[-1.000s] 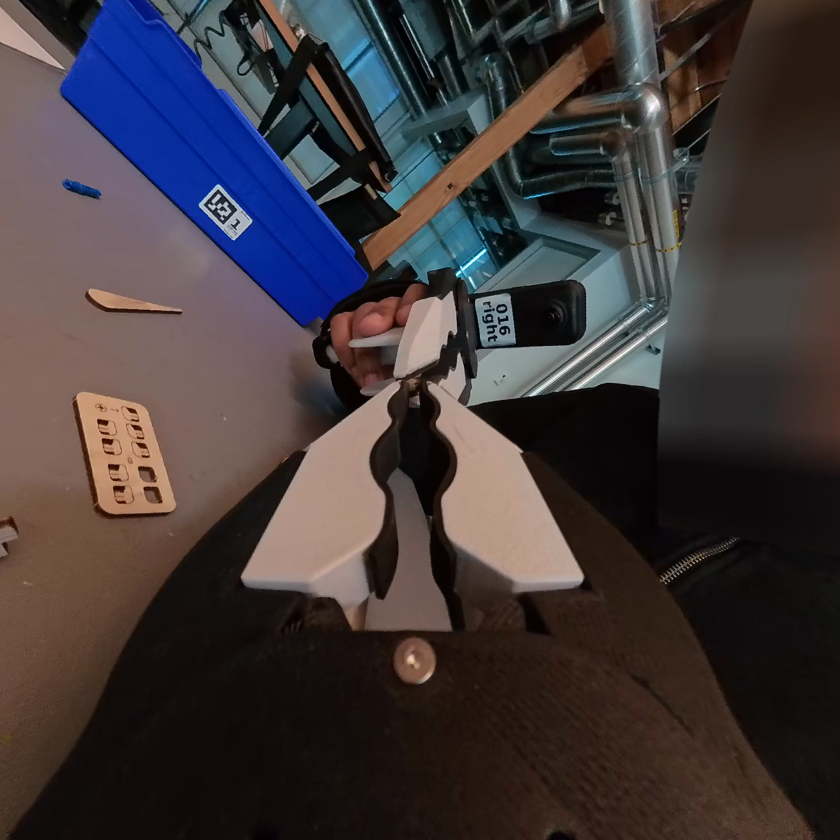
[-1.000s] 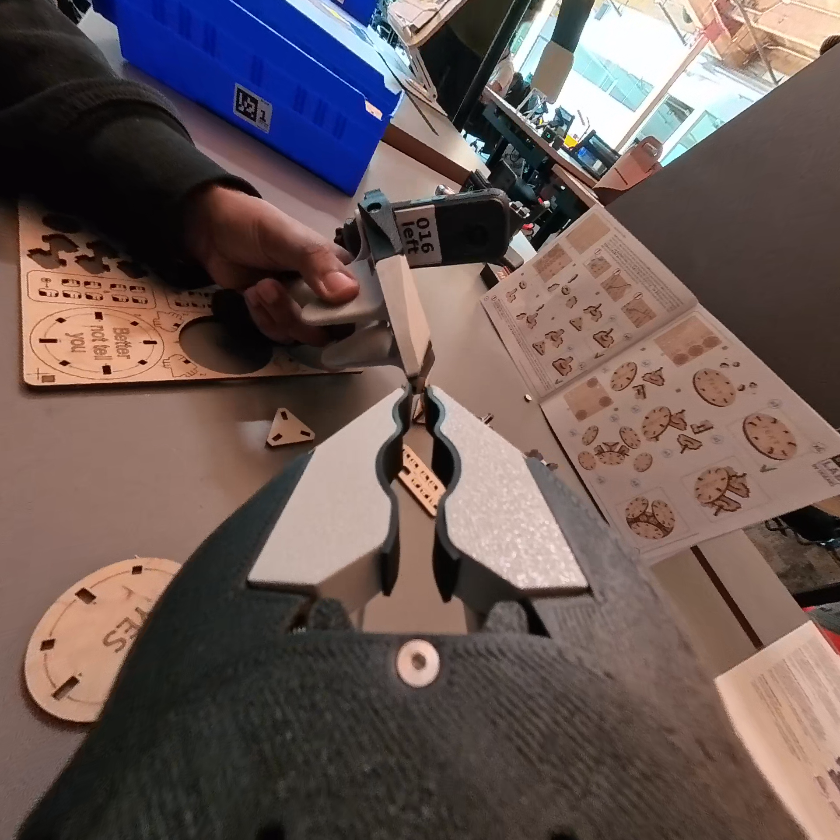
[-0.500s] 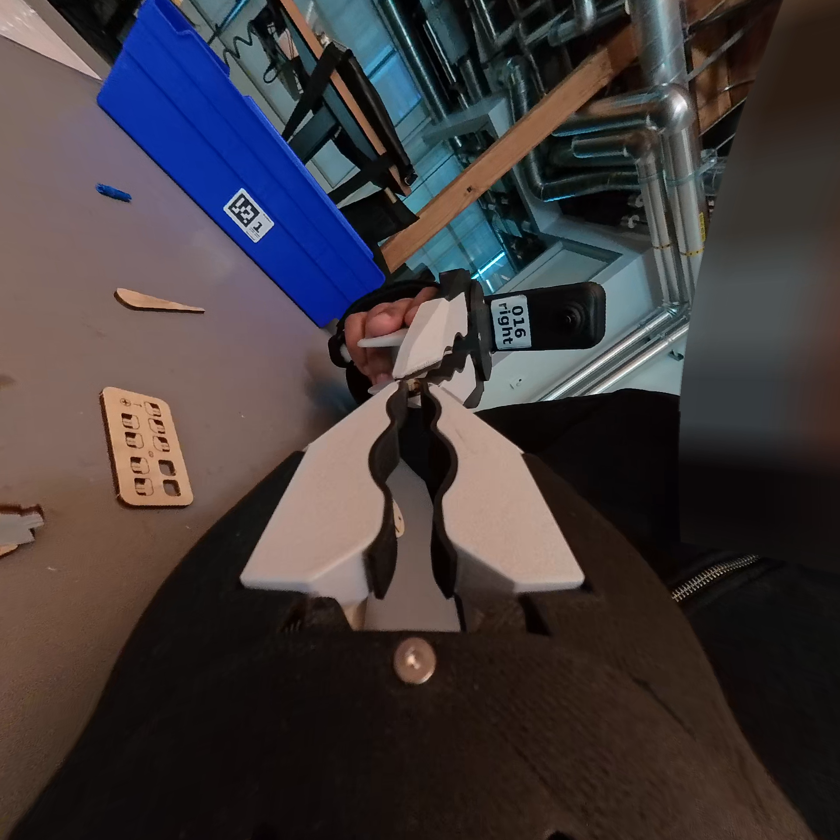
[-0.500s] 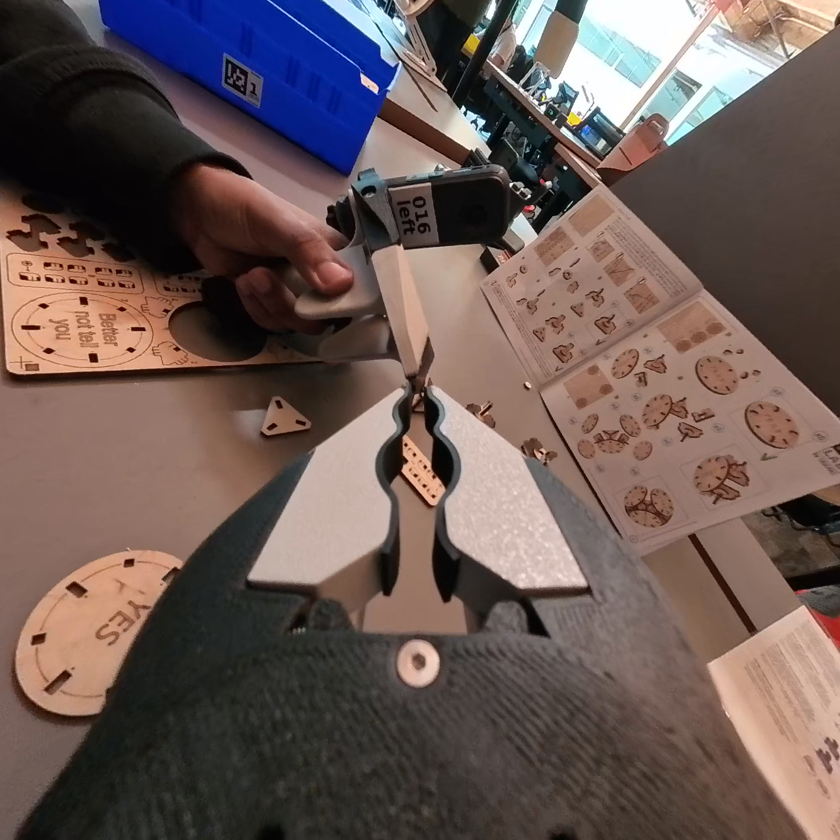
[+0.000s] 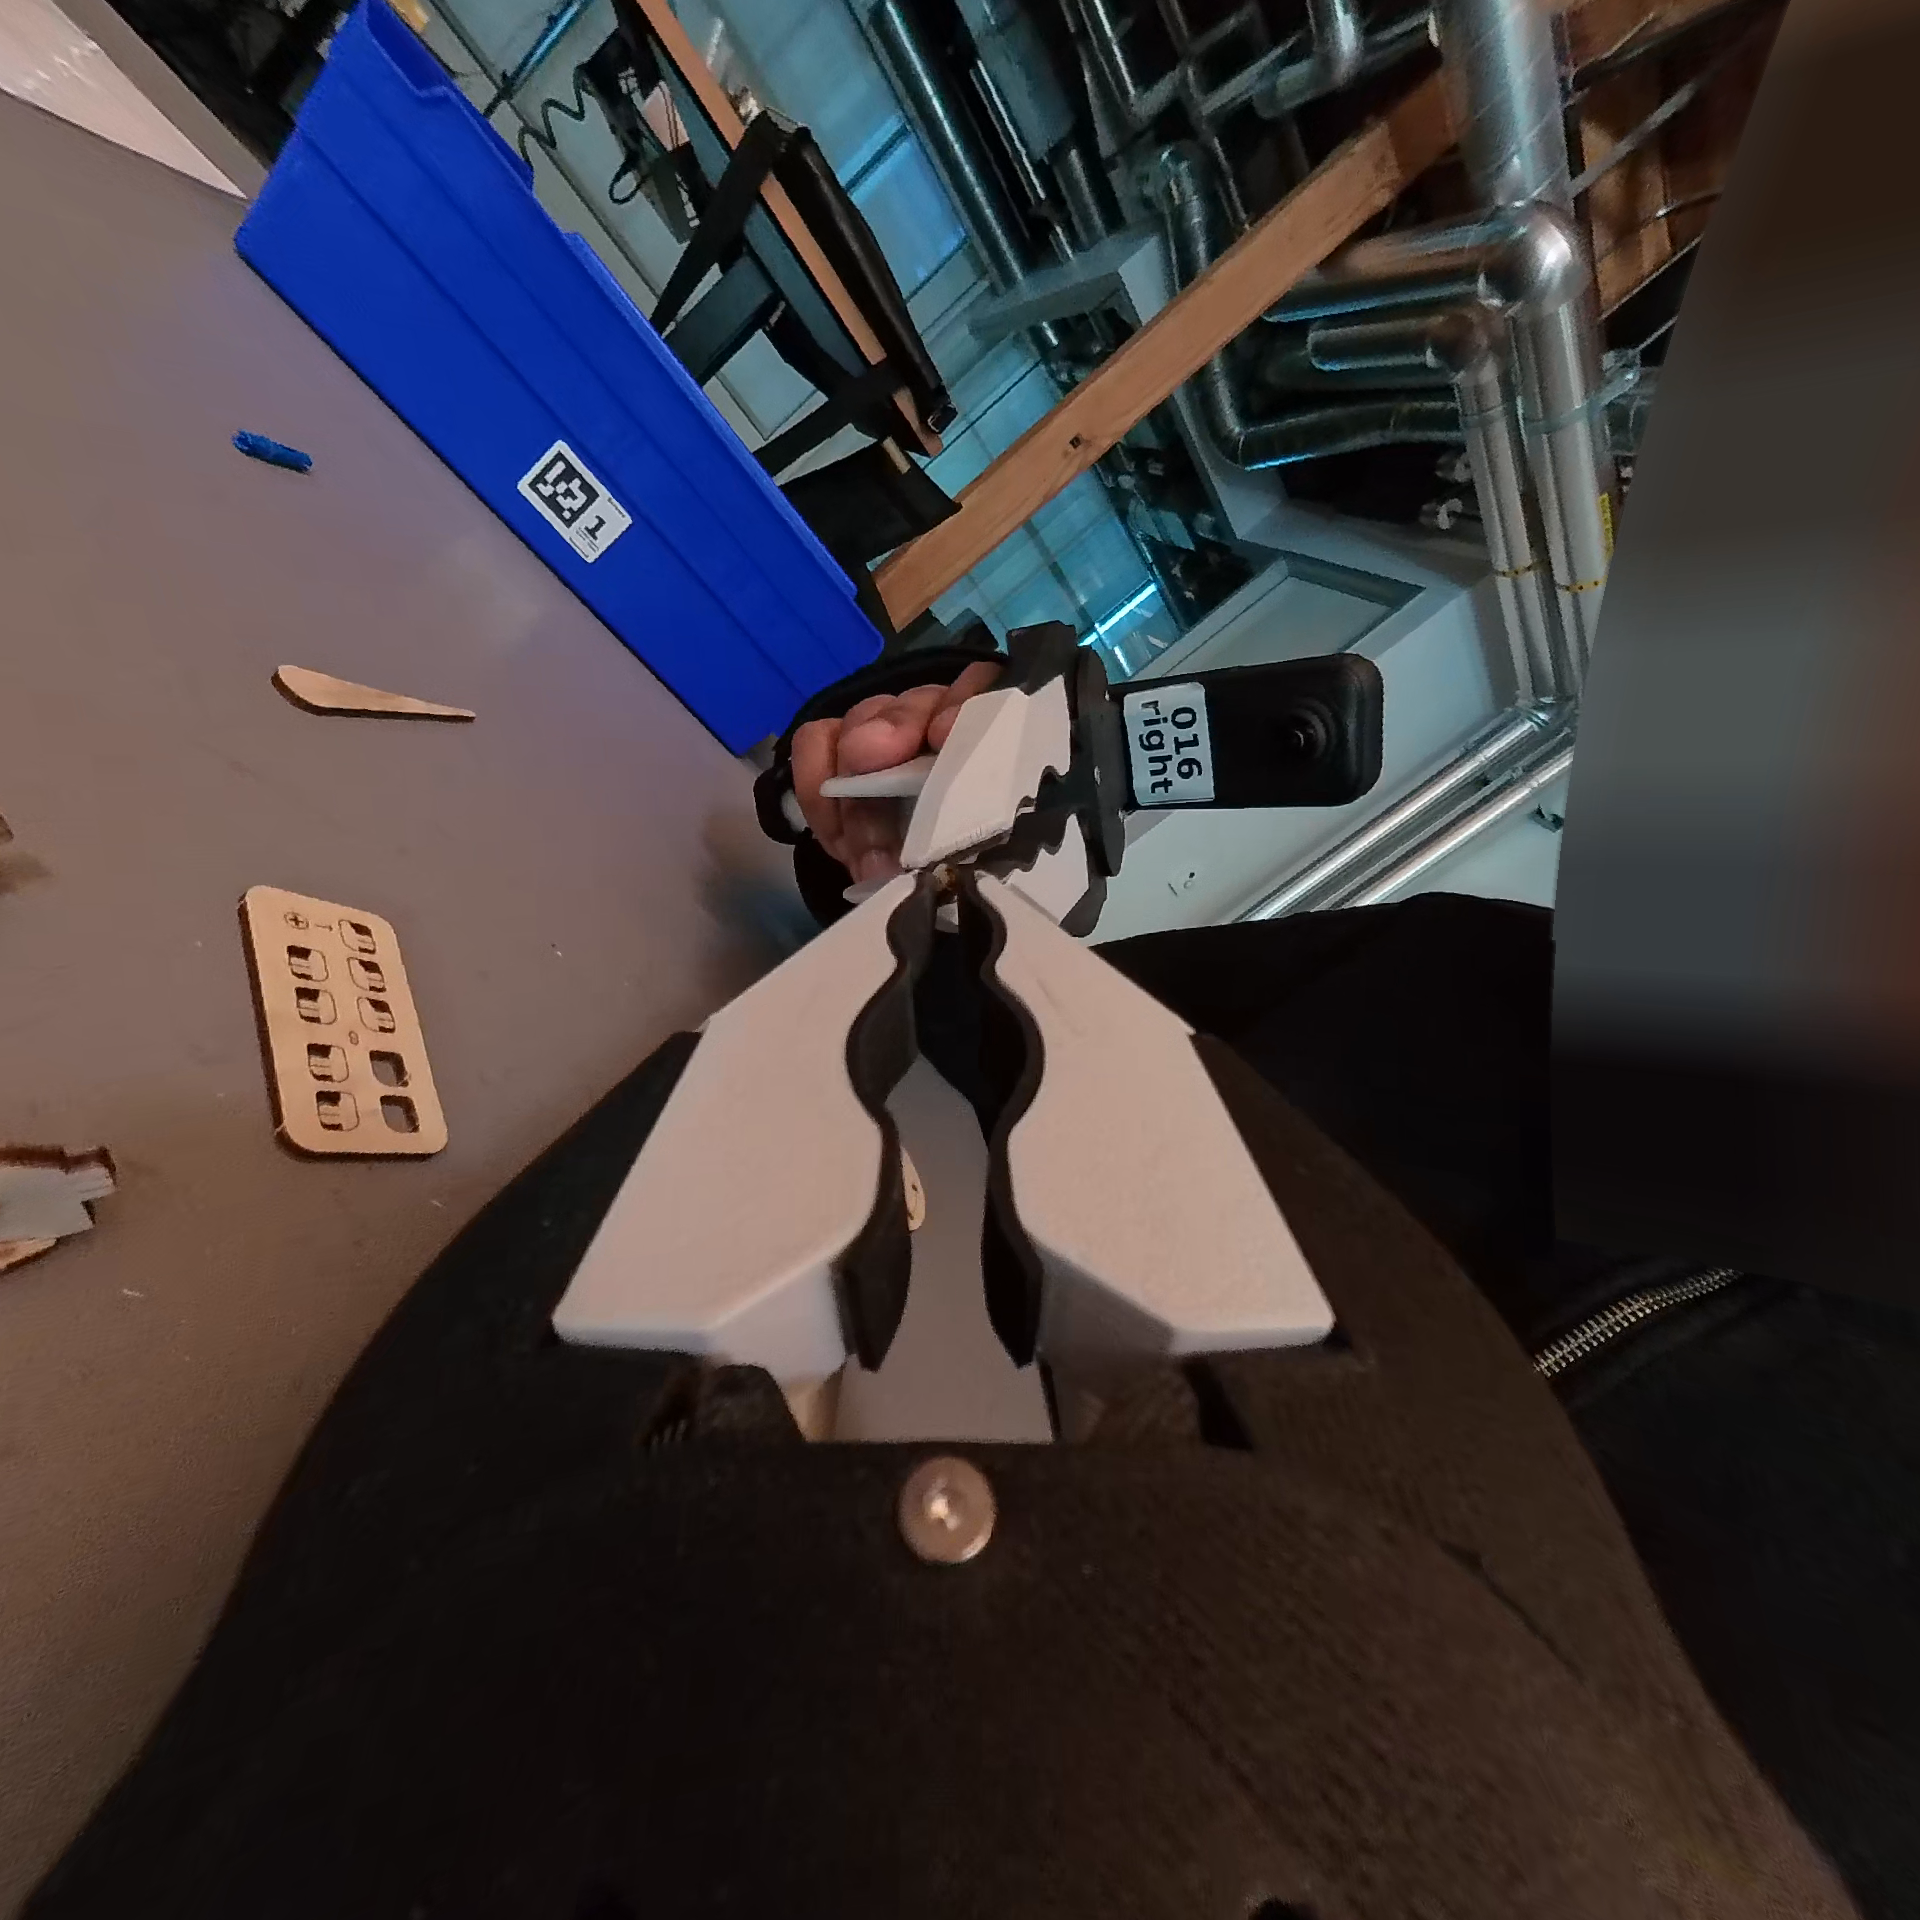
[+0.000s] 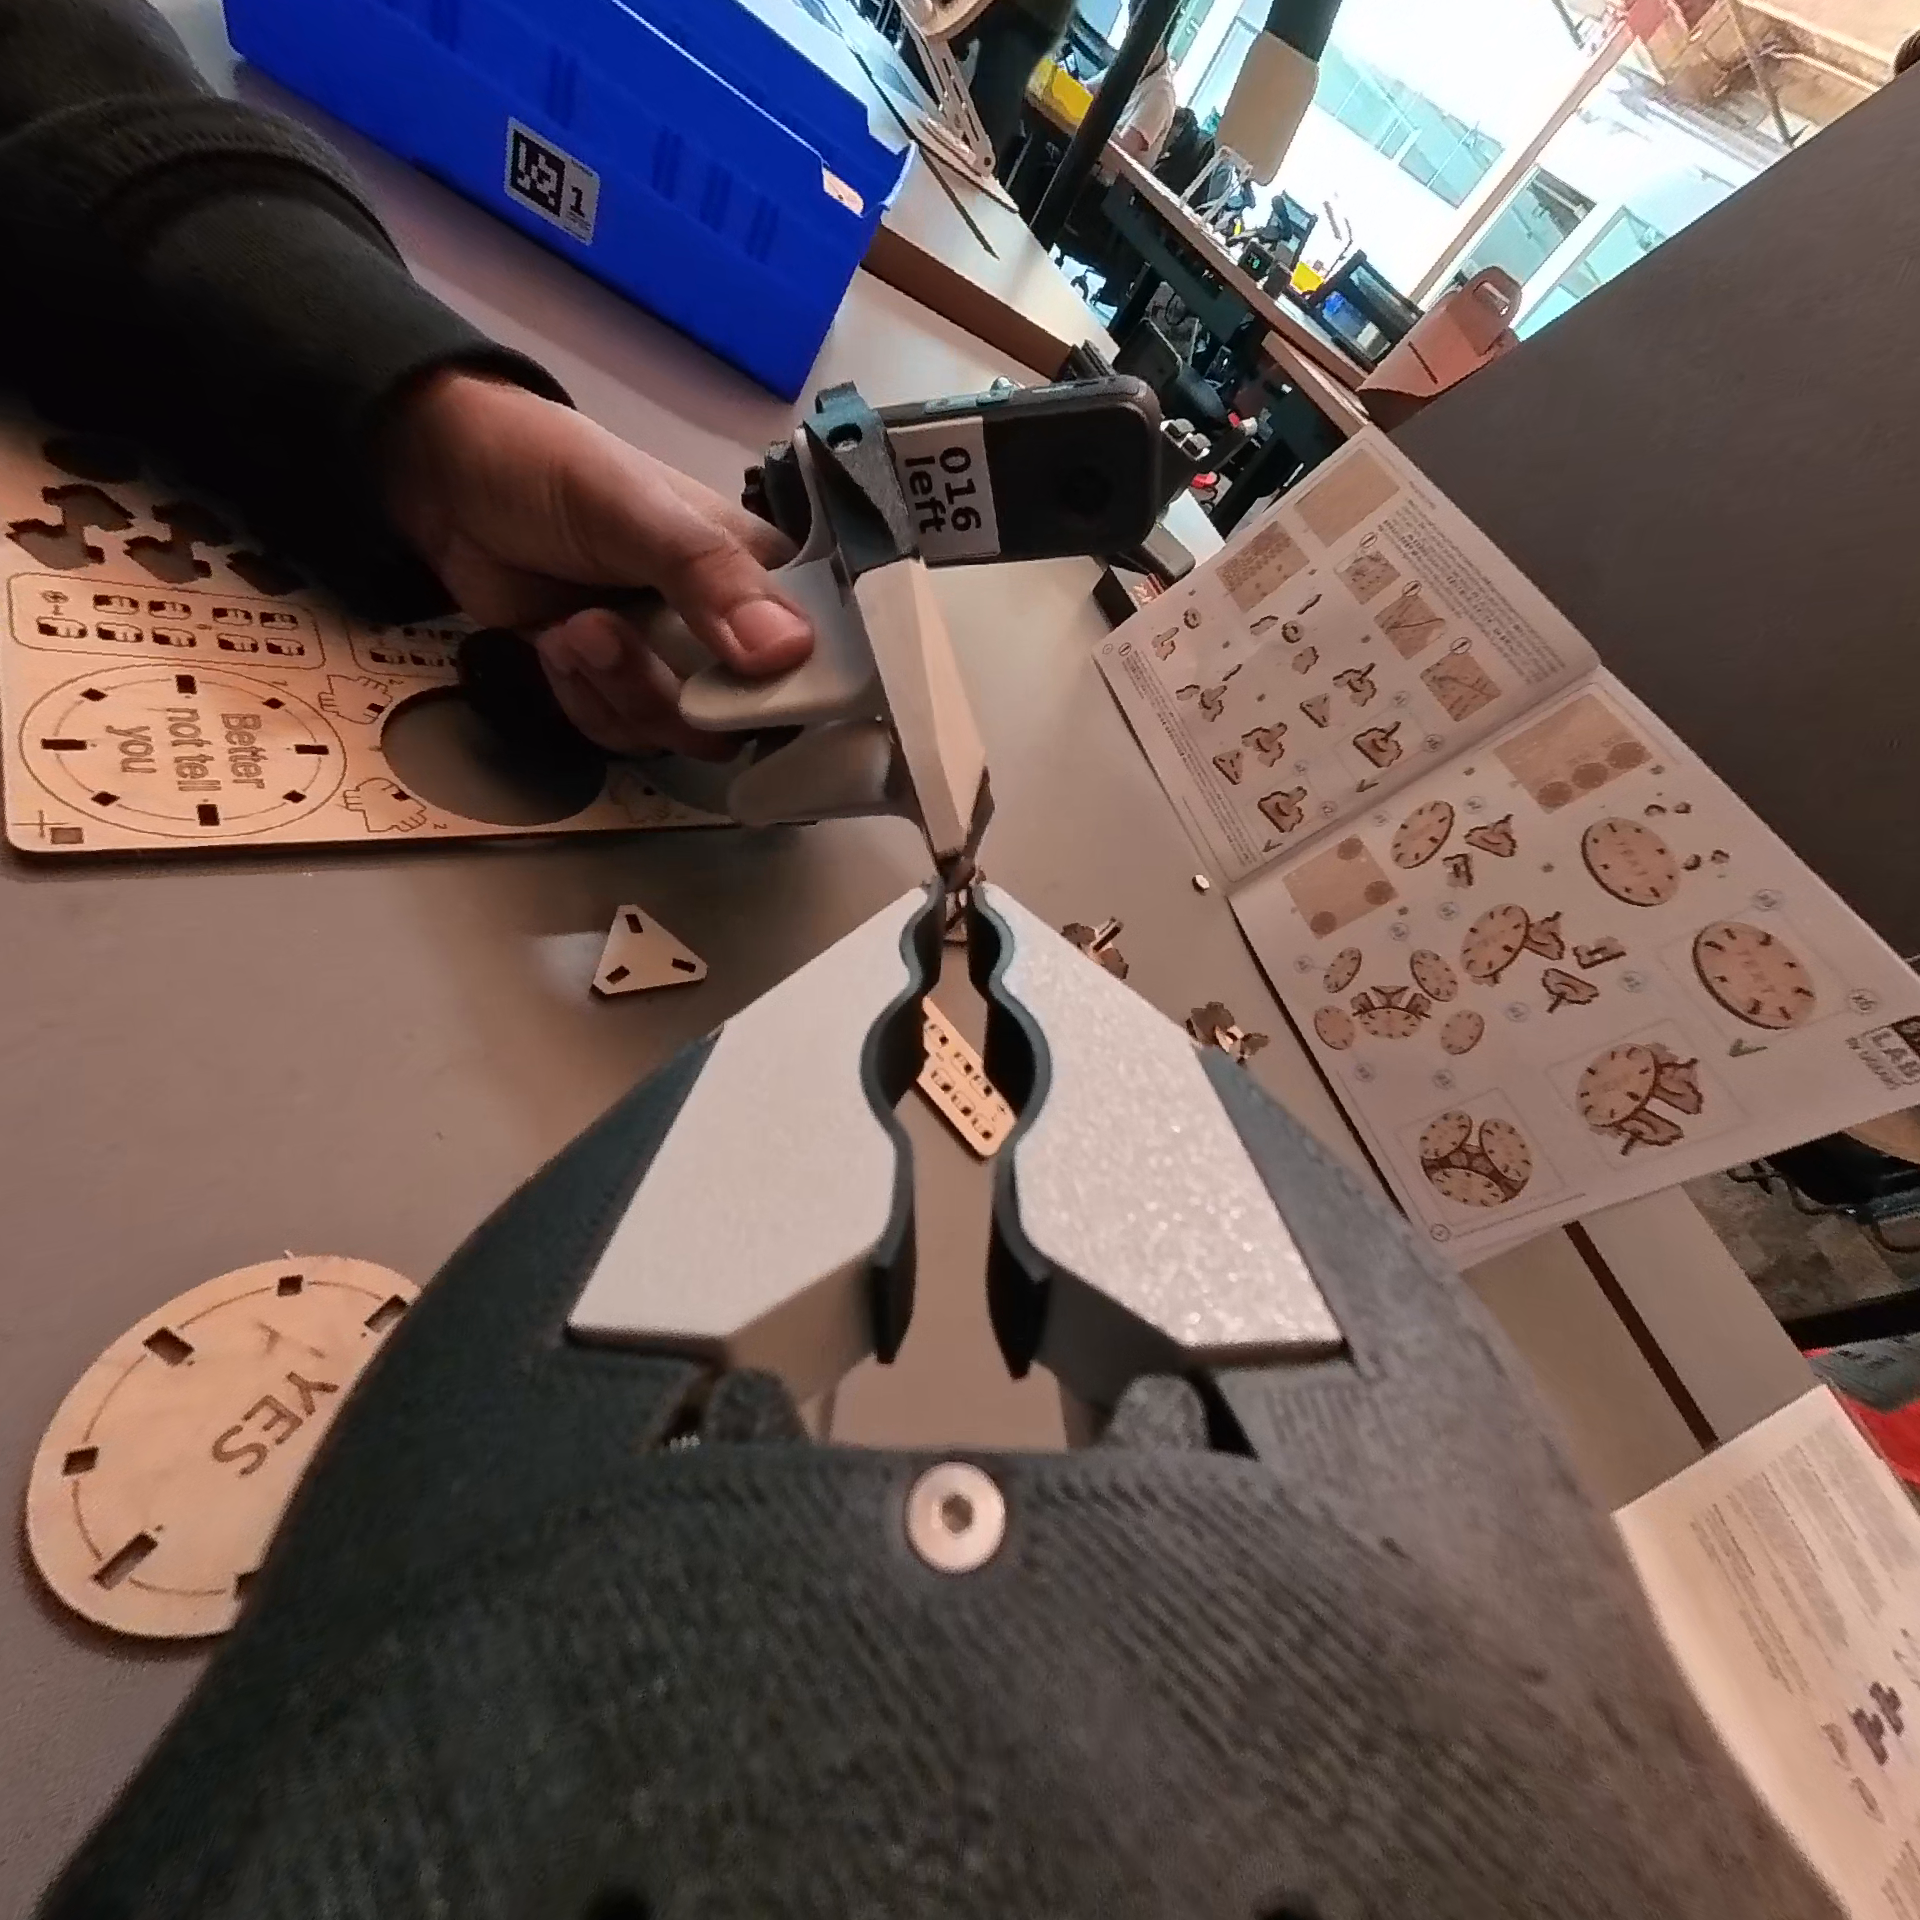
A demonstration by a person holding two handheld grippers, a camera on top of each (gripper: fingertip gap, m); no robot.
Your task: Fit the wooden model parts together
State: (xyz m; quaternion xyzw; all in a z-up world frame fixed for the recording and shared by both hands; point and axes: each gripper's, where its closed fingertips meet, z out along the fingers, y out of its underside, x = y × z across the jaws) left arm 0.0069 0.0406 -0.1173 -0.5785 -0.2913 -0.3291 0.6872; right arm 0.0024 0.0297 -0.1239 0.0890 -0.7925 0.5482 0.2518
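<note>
Tips of your left gripper [image 5: 940, 896] and right gripper [image 6: 952, 916] meet nose to nose above the table [image 6: 312, 1039]. Both jaws are squeezed narrow on one tiny wooden piece [image 6: 954, 883], near the wooden triangle [image 6: 646, 954].

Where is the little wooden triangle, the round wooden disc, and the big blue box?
Wooden triangle [image 6: 646, 954]: right wrist view, middle of its face.
Round wooden disc [image 6: 197, 1449]: right wrist view, its flat top.
Blue box [image 6: 644, 135]: right wrist view, its long side wall.

A grey table [image 6: 260, 1039] is carrying a blue bin [image 6: 623, 135], a cut-out wooden sheet [image 6: 208, 727], a wooden disc [image 6: 197, 1455], a triangular piece [image 6: 644, 951] and an open instruction booklet [image 6: 1507, 883].
</note>
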